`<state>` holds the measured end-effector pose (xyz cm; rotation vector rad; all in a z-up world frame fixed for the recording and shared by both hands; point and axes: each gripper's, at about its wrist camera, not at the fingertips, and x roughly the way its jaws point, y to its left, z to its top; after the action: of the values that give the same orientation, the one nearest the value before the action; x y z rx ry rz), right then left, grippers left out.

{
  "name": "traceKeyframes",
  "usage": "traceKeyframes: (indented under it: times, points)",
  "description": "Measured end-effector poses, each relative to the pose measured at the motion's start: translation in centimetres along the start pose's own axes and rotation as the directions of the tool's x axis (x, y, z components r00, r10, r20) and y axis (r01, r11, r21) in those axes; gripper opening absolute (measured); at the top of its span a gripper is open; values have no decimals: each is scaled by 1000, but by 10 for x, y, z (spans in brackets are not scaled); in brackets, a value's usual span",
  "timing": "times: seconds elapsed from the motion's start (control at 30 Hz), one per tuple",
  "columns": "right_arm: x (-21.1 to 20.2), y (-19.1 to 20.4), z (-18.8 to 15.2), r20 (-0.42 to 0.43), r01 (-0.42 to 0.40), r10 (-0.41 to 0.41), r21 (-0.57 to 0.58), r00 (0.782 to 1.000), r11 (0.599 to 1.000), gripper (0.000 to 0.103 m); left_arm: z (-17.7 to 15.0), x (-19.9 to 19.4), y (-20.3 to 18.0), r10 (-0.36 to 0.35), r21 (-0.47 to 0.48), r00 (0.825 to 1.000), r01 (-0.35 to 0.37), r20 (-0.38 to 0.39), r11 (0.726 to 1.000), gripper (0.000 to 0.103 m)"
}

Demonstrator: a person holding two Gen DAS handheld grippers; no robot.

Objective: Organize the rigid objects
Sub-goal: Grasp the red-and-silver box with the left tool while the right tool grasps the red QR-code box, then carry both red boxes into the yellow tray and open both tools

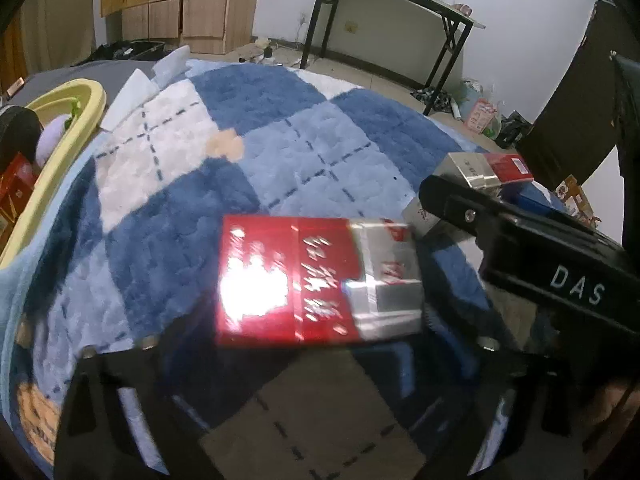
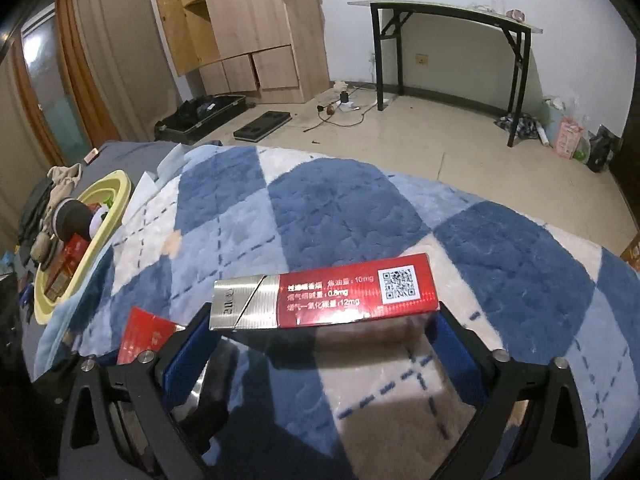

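A red and silver cigarette carton [image 2: 324, 300] sits crosswise between the blue pads [image 2: 188, 356] of my right gripper [image 2: 320, 344], which is shut on it above the checked blue blanket [image 2: 340, 208]. The same carton [image 1: 486, 168] and the right gripper's black arm [image 1: 520, 236] show at the right of the left wrist view. A second red and silver carton [image 1: 316, 280] is held flat in front of my left gripper [image 1: 320, 340], whose fingers are dark and blurred. Its red corner [image 2: 144, 336] shows at lower left in the right wrist view.
A yellow basin [image 2: 80, 236] with red boxes and other items stands at the blanket's left edge, also in the left wrist view [image 1: 68, 128]. A black folding table [image 2: 452, 16], a wooden wardrobe [image 2: 248, 28] and floor clutter lie beyond.
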<state>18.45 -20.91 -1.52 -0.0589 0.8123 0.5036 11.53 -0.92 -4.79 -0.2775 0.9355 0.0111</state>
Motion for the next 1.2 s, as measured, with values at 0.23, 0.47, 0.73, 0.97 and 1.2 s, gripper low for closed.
traceKeyframes:
  times: [0.23, 0.47, 0.73, 0.97, 1.2]
  points:
    - [-25, -1, -2, 56, -22, 22, 3, 998, 1000, 94, 18, -36, 21, 2, -2, 999, -2, 53, 1000, 90]
    - [-63, 46, 25, 143, -77, 77, -8, 987, 997, 94, 94, -133, 122, 29, -68, 979, -15, 201, 998, 90]
    - [-35, 190, 36, 119, -251, 267, -137, 956, 958, 94, 139, -181, 267, 185, -155, 958, -153, 220, 976, 90]
    - [20, 303, 42, 0, -319, 336, -317, 942, 893, 94, 134, -113, 328, 184, -219, 981, -167, 57, 961, 90]
    - [70, 346, 36, -56, -307, 310, -389, 949, 868, 94, 124, -71, 339, 124, -224, 991, -130, -41, 966, 90]
